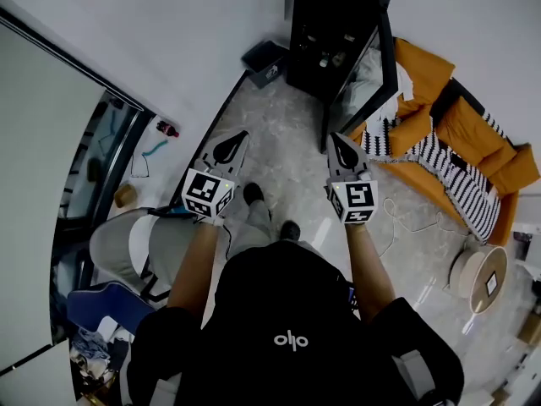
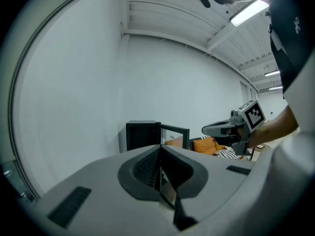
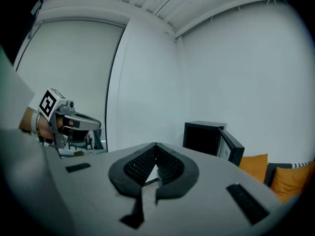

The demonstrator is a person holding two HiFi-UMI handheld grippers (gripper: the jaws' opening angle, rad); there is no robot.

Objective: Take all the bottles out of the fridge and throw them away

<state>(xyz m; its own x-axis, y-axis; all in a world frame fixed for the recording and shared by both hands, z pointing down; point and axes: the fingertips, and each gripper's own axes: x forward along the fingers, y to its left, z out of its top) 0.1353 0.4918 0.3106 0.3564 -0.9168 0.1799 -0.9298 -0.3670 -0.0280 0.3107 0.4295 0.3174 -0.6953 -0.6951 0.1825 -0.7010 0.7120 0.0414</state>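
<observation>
A small black fridge (image 1: 338,11) stands on the floor against the white wall. Its door (image 1: 374,74) is wide open. A few little things (image 1: 330,58) sit on a shelf inside the fridge. They are too small for me to tell if they are bottles.

A person stands in front of the fridge, well apart from it, and holds a gripper in each hand. Both point toward the fridge. The left gripper (image 2: 160,149) has its two jaws pressed together, with nothing between them. The right gripper (image 3: 155,145) is closed up the same way and is empty too. Neither one touches the fridge.

A black box (image 1: 264,62) sits on the floor just beside the fridge, on its closed side. An orange sofa (image 1: 461,129) with a striped cloth (image 1: 448,172) is on the fridge's door side.
</observation>
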